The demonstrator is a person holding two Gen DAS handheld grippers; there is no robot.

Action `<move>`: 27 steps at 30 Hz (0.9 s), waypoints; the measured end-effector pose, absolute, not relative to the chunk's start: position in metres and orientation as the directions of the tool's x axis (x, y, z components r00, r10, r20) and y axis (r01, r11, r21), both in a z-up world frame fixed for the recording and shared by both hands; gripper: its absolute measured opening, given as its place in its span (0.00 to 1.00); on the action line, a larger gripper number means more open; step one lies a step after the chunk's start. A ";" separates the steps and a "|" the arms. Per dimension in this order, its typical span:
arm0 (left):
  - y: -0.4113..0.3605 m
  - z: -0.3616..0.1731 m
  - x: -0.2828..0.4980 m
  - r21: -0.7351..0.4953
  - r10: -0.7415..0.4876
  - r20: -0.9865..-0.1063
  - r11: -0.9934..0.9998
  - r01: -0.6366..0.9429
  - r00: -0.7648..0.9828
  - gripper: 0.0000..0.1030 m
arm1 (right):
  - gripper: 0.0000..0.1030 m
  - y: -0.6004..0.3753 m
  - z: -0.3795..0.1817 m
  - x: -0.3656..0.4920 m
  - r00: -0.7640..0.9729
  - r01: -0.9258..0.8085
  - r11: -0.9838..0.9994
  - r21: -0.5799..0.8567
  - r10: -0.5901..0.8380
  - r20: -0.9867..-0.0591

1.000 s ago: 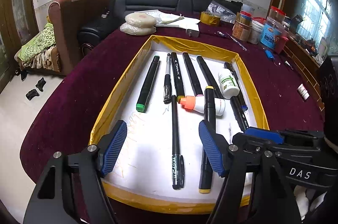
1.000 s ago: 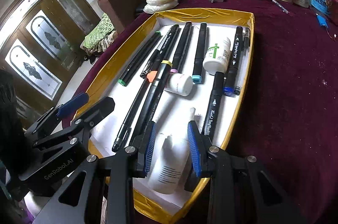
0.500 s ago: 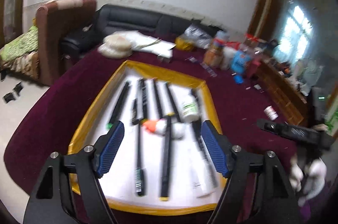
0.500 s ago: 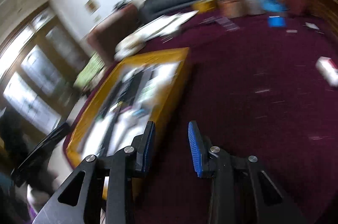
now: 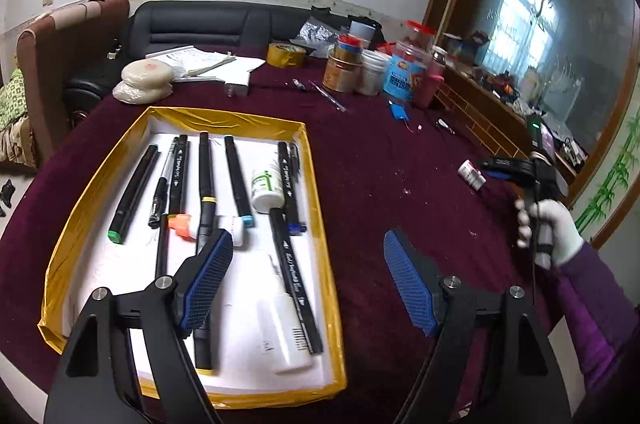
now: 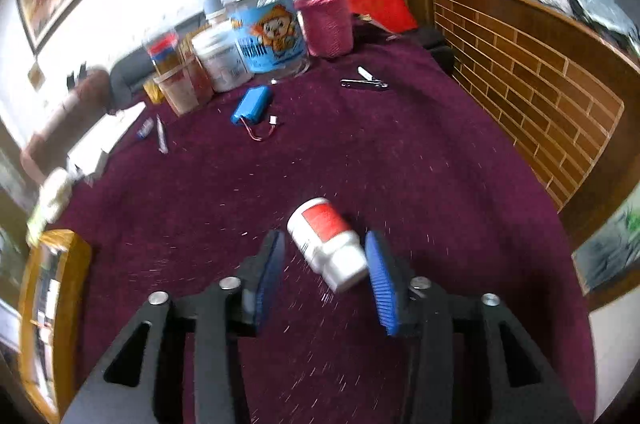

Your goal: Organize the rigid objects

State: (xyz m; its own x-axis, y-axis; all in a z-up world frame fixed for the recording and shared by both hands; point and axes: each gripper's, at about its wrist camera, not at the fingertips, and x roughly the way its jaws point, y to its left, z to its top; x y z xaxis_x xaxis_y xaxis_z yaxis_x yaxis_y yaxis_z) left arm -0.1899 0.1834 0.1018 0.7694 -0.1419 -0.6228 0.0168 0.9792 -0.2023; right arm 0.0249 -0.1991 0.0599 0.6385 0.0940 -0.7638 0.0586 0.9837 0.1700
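Purple cloth (image 5: 380,184) covers the big table. From the left camera, the left gripper (image 5: 308,280) hangs over the near right side of a yellow-edged tray (image 5: 100,176). Its jaws stand wide open with nothing between them. One blue pad is over the tray and the other is over bare cloth.

Inside the tray lie many black markers (image 5: 206,176) side by side, pointing toward twelve o'clock. A white bottle with a green label (image 5: 266,186) lies among them. A small bottle with an orange cap (image 5: 184,226) lies across the middle. A bigger white bottle (image 5: 282,328) lies at the near end, touching a long black marker (image 5: 294,276).

Out at three o'clock, a hand in a white glove (image 5: 554,228) holds the right gripper (image 5: 500,170). Its tips are by a little white bottle with a red label (image 5: 472,176) lying on the cloth, well apart from the tray.

From the right camera, that same white bottle (image 6: 328,240) lies tipped on its side on the cloth. It sits between the blue pads of the right gripper (image 6: 326,280), with its cap toward the camera. The jaws are opening. The cap is very close to the pad at three o'clock, and I cannot tell if they touch. The other pad has a clear gap.

At twelve o'clock stand jars (image 6: 268,24) and a pink cup (image 6: 328,20). A blue battery pack (image 6: 252,110) lies near them. The tray's yellow edge (image 6: 60,248) shows at nine o'clock.
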 end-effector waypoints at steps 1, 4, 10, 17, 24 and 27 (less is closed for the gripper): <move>0.180 0.104 -0.190 -0.189 -0.135 -0.624 0.982 0.019 0.770 0.76 | 0.41 -0.198 0.058 0.027 0.632 0.054 0.986 0.157 0.088 -0.770; 0.175 0.106 -0.191 -0.173 -0.124 -0.624 0.985 0.019 0.772 0.76 | 0.41 -0.203 0.039 0.047 0.591 0.040 0.991 0.129 0.081 -0.803; 0.179 0.099 -0.188 -0.196 -0.128 -0.643 0.981 -0.001 0.755 0.76 | 0.33 -0.195 0.025 0.047 0.558 0.008 0.998 0.060 0.046 -0.829; 0.179 0.093 -0.187 -0.214 -0.149 -0.653 0.977 0.007 0.743 0.76 | 0.30 -0.189 0.028 0.028 0.546 -0.025 0.991 0.132 0.124 -0.828; 0.177 0.084 -0.184 -0.241 -0.178 -0.669 0.970 0.016 0.722 0.76 | 0.30 -0.167 0.029 -0.001 0.519 -0.094 0.972 0.216 0.233 -0.822; 0.172 0.083 -0.183 -0.244 -0.191 -0.669 0.969 0.030 0.718 0.76 | 0.30 -0.153 0.028 -0.012 0.494 -0.138 0.955 0.263 0.297 -0.817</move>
State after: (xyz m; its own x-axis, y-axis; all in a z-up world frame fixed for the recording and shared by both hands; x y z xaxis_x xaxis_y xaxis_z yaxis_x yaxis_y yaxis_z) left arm -0.1831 0.1719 0.0827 0.7179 -0.1910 -0.6695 0.0298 0.9692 -0.2445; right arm -0.0119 -0.1535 0.0280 0.4939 0.2967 -0.8174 -0.1385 0.9548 0.2629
